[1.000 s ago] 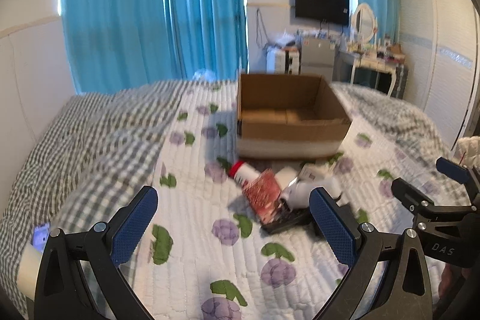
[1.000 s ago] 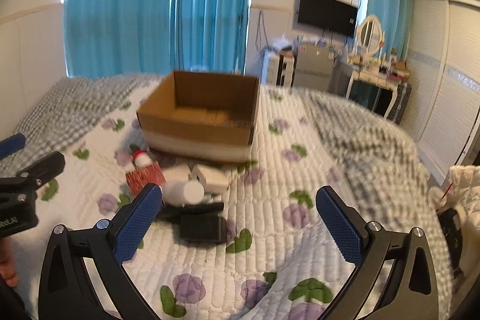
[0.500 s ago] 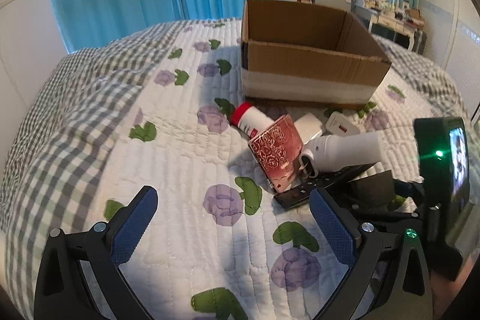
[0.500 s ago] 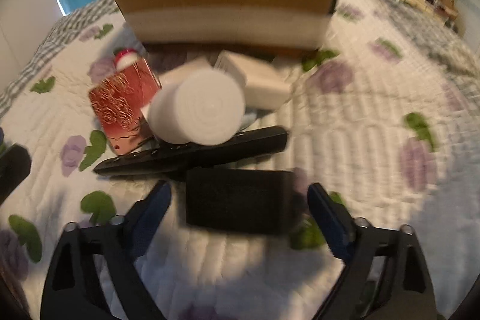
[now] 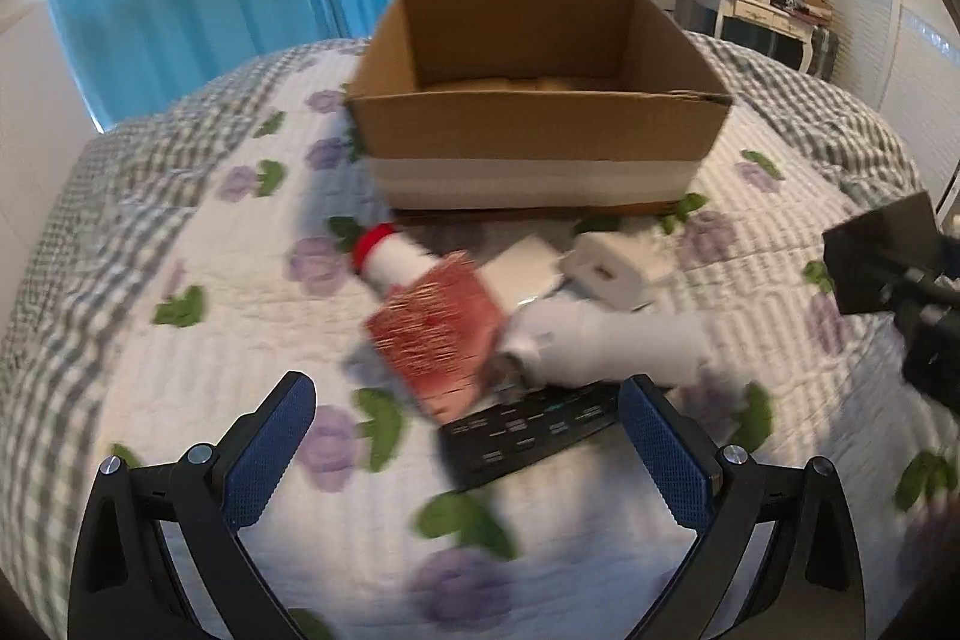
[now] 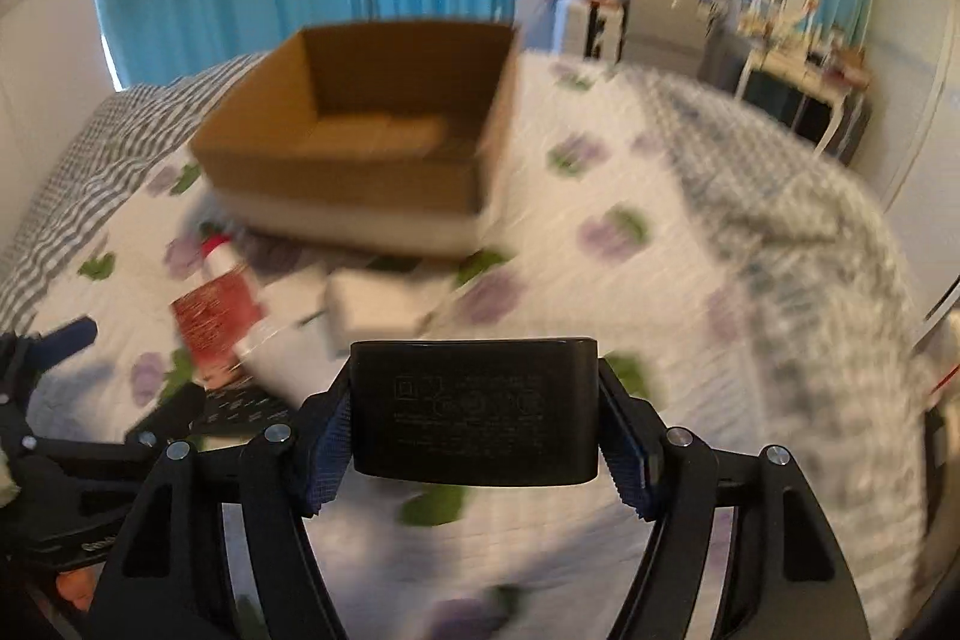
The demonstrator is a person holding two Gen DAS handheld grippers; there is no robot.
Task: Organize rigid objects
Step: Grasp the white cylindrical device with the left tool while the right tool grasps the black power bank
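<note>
The black adapter (image 6: 474, 412) is off the quilt now, where half a second ago it was lying in front of the remote; the right claw (image 6: 474, 430) is closing on it, pads pressing its two ends, and carrying it above the bed (image 6: 750, 340). In the left view the same adapter (image 5: 879, 250) is showing at the right edge, clear of the covers. The left claw (image 5: 465, 442) is spread wide and holding nothing, hanging low over the pile with the remote (image 5: 528, 430) between its fingers but untouched. Behind the remote the white tube (image 5: 606, 346) is lying on its side, the red patterned box (image 5: 438, 334) is leaning against it, and the red-capped bottle (image 5: 390, 256) is poking out beyond that. A white charger (image 5: 612, 268) and a flat white box (image 5: 522, 274) are sitting nearer the carton (image 5: 534, 124), which is standing open on the quilt, nothing visible inside.
</note>
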